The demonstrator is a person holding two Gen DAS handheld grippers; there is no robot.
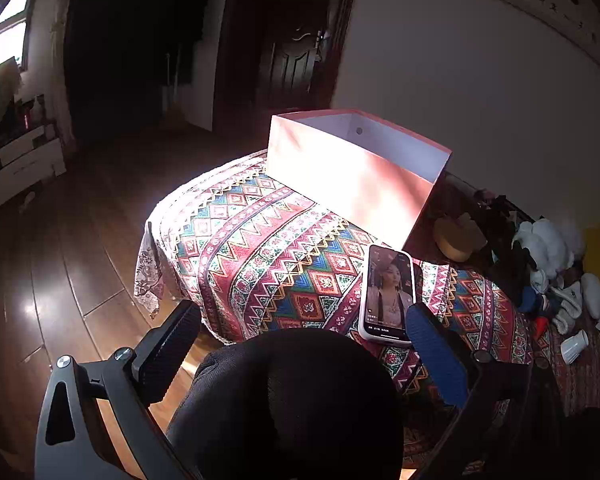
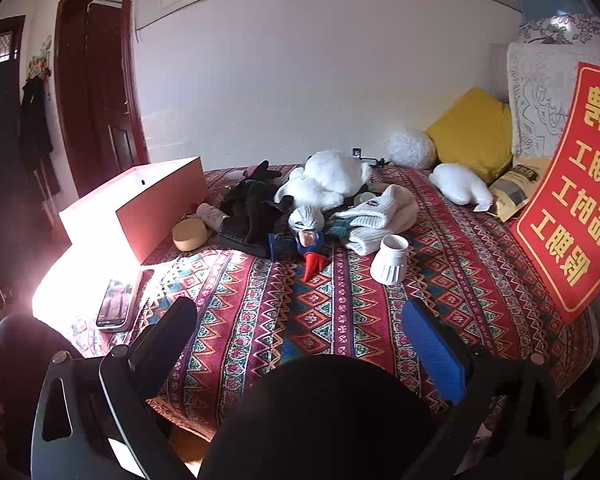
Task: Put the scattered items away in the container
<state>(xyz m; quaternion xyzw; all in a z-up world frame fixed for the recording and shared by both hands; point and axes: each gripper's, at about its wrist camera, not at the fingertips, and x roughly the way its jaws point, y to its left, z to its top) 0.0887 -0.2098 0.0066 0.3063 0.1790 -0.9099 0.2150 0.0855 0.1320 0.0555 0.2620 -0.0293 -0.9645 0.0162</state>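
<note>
A patterned cloth (image 2: 340,312) covers a bed against a white wall. The left gripper (image 1: 300,344) hangs over the bed's corner, fingers spread wide, holding nothing; its blue finger (image 1: 436,356) overlaps a lit phone (image 1: 388,296). The right gripper (image 2: 300,344) is equally wide and bare above the cloth. The pink box (image 2: 140,204) stands open at the bed's end; its inside is mostly hidden. Beside it lies a heap: white plush (image 2: 328,180), knit socks (image 2: 376,216), white cup (image 2: 392,260), tan tin (image 2: 189,233).
</note>
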